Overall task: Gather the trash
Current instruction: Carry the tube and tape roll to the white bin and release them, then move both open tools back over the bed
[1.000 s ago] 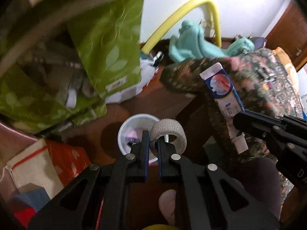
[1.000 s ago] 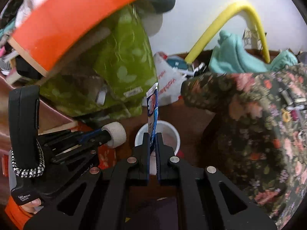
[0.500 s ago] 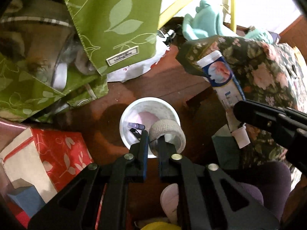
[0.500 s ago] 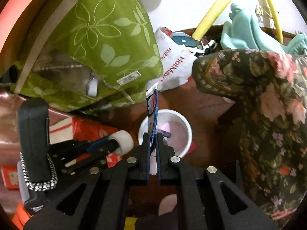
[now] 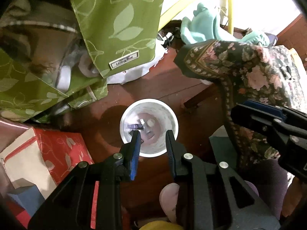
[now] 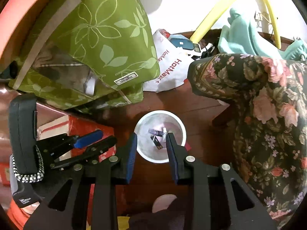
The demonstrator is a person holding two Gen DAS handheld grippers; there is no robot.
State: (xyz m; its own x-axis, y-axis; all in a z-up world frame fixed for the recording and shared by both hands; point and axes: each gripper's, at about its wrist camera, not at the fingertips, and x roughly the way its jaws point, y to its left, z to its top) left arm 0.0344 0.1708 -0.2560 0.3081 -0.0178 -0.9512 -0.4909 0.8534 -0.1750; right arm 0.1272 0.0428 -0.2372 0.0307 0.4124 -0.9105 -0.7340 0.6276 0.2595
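Two grippers hang over the white bin (image 5: 173,123), pointing steeply down: left gripper (image 5: 152,134) and right gripper (image 6: 151,136), jaws opening w/ nothing between them, prob. so trash drops straight in. Small bits of trash (image 6: 157,134) lie at the bin's bottom. Bin stands on dark wood floor (image 5: 134,92); beyond, green leaf-print bag (image 6: 107,38), floral cloth (image 6: 268,99), yellow hoop (image 6: 214,13) by white wall.

The left tool (image 5: 152,134) points down over a white cup (image 5: 149,127), its jaws opening with nothing between them. Small trash bits (image 5: 144,127) lie inside.
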